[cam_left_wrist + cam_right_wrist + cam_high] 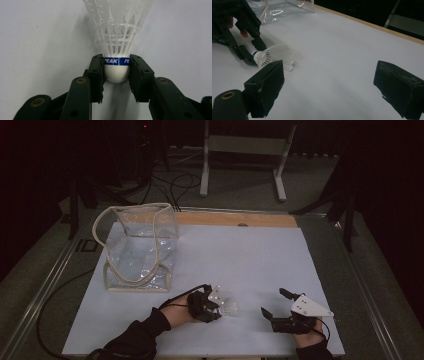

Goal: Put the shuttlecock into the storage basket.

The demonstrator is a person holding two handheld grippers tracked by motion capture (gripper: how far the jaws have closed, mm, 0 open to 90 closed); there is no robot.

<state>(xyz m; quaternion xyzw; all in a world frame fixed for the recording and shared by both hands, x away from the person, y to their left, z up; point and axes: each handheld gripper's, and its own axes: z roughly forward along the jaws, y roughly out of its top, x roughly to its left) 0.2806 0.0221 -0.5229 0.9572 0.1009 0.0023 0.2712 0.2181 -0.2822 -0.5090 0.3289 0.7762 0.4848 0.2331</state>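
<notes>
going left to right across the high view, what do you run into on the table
clear bag → left gripper, shut on the cork of the shuttlecock → shuttlecock → right gripper, jaws open with nothing between them

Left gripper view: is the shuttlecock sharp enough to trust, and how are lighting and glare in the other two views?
Left gripper view: shuttlecock cork and blue band sharp between the left tongs, skirt top bleached out. High view: table lit, surroundings dark, glare spots on the clear bag. Right gripper view: right tongs soft up close, shuttlecock skirt slightly blurred.
</notes>
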